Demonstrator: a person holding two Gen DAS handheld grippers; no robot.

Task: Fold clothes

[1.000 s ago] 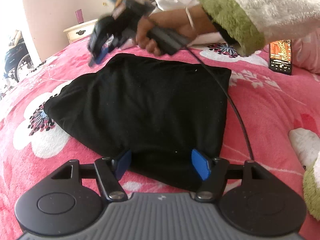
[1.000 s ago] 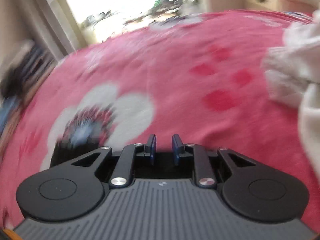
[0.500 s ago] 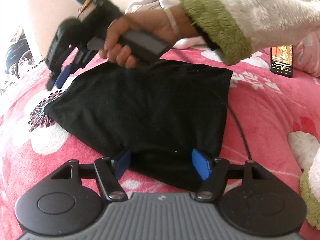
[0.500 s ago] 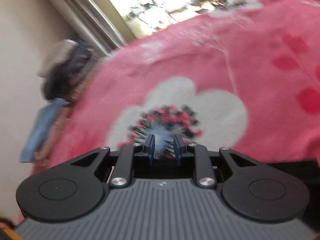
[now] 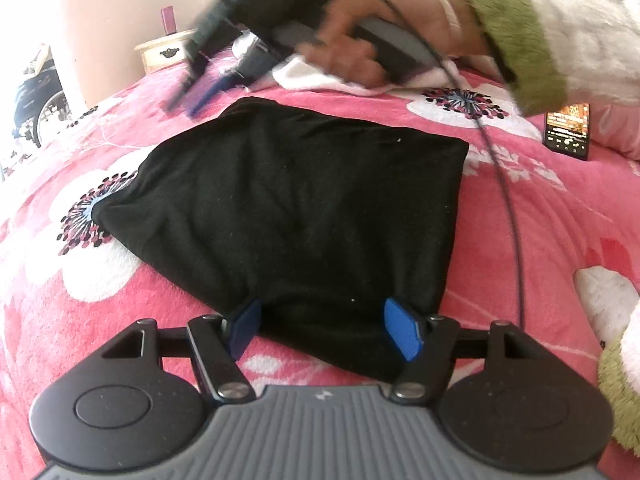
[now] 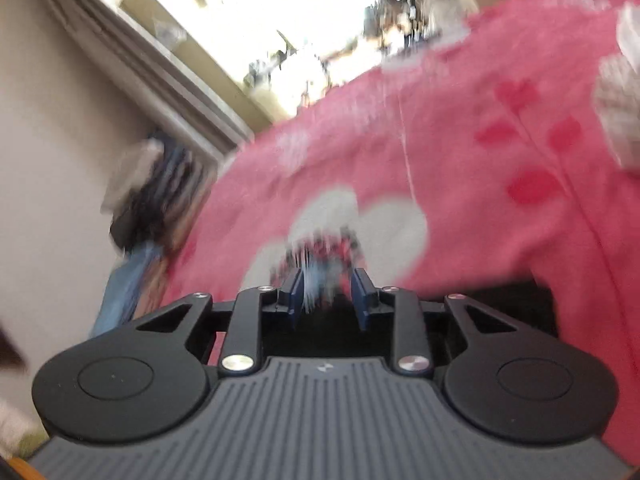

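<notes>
At centre we show one black garment [image 5: 304,216], lying as a compact, roughly four-sided packet on the pink flowered bedspread [image 5: 540,240], its near edge between the fingers of the left gripper [image 5: 326,330]. We hold that gripper with its two blue pads spread wide on either side of the near hem; they grip nothing. The right gripper [image 5: 212,76] hangs blurred above the far left corner of the garment, carried in one hand [image 5: 360,52] with a green-cuffed fleecy sleeve [image 5: 516,40]; in its own view its fingers [image 6: 294,294] stand a little apart with nothing between them, aimed at the bedspread's white flower. We judge that the packet fits either a fold just laid or one awaiting a further fold. The risks we see: the one trailing cable [image 5: 500,168] crosses beside the right edge and could drag the cloth askew; a pinch that catches only the top layer could peel the packet open; the soft bedspread could be gripped along with the hem. Also counted: one phone [image 5: 568,130] at far right, one white cloth [image 5: 320,76] beyond the garment, one cream nightstand [image 5: 166,52] at far left.
</notes>
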